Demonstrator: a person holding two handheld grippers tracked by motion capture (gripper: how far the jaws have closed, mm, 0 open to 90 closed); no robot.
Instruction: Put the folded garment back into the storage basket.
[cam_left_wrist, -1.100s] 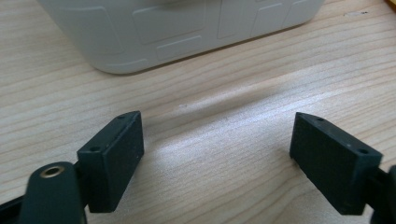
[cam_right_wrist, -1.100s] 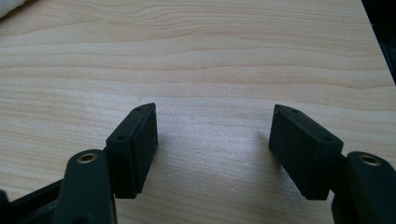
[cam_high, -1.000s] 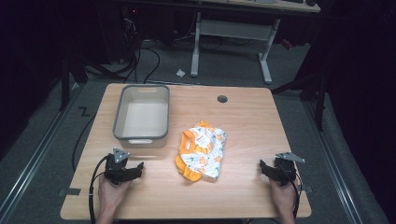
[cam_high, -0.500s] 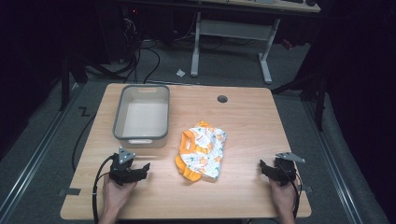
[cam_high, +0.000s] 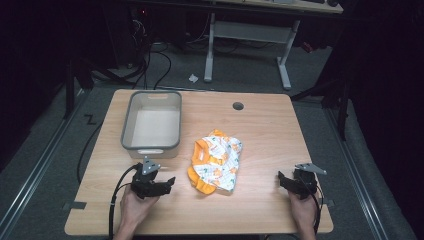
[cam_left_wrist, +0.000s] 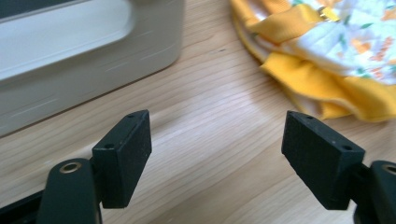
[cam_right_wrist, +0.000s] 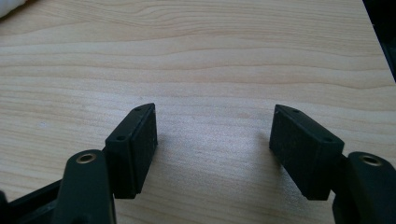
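A crumpled orange and white patterned cloth (cam_high: 217, 160) lies in the middle of the wooden table (cam_high: 260, 130). My left gripper (cam_high: 169, 182) hovers just left of it, pointing at it, open; its jaws have just been closing a little with nothing between them. In the left gripper view the cloth (cam_left_wrist: 336, 51) lies ahead to the right of the gripper (cam_left_wrist: 219, 149), beyond the pads. My right gripper (cam_high: 281, 180) rests near the table's front right corner, open. In the right gripper view, the gripper (cam_right_wrist: 212, 140) has bare wood between its jaws.
A grey rectangular bin (cam_high: 129, 120) with nothing in it stands at the back left, its wall (cam_left_wrist: 70, 70) close ahead of the left gripper. A round cable hole (cam_high: 238, 106) sits near the far edge. A desk frame and cables stand on the floor beyond.
My left gripper has moved right toward the cloth and risen slightly off the table. The right gripper and the cloth have not moved.
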